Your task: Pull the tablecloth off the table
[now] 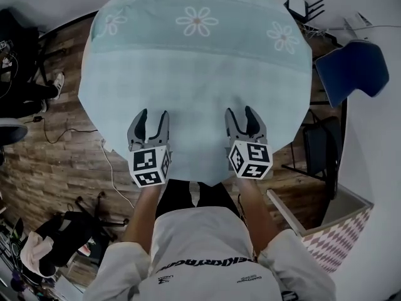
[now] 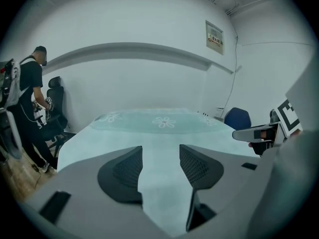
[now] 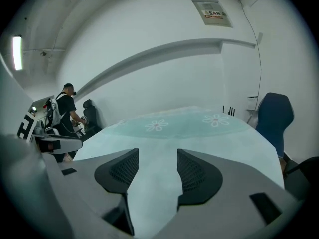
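Observation:
A pale blue tablecloth with white flowers along its far band covers the whole table and hangs over the near edge. My left gripper hovers over the cloth's near left part, jaws open with nothing between them. My right gripper is level with it on the near right, also open and empty. In the left gripper view the gripper frames only flat tablecloth between its dark pads. The right gripper view shows the same, with the gripper over bare tablecloth. I cannot tell whether either one touches the fabric.
A blue chair stands right of the table, with a patterned box nearer me. On the left, cables run across the wooden floor, where a person stands by a black office chair. A white wall lies beyond.

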`<state>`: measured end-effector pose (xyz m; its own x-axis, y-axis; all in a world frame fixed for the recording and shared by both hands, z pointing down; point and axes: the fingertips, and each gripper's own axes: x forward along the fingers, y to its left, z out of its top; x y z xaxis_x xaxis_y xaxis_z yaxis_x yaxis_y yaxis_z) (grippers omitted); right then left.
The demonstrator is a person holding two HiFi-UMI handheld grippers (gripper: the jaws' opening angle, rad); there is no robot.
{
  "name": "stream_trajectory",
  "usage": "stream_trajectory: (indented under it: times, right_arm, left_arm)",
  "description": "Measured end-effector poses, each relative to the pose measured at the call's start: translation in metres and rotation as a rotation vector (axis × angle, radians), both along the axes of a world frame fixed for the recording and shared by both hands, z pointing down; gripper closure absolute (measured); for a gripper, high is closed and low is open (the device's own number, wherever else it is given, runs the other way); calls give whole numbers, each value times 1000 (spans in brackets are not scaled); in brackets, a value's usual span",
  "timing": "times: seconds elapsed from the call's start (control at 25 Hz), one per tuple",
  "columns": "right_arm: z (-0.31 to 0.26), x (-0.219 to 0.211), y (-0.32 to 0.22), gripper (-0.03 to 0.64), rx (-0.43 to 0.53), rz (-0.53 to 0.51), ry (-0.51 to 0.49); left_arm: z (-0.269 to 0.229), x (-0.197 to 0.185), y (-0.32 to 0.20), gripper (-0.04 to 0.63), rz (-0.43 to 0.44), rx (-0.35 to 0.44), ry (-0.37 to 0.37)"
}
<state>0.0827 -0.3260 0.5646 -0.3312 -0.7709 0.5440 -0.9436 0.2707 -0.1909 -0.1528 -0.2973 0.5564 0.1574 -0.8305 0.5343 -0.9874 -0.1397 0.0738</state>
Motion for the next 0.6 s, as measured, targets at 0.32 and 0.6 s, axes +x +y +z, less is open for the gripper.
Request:
stream_trajectory:
  times: [0.32,0.6]
  right_arm:
    - [53,0,-31,328,-64,46,34]
    - [93,14,-56,307,-133,81,95]
  left_arm:
    - [57,-17,-33,293,1,-92,13]
    - [106,-35,-60,256,-33,-177,45]
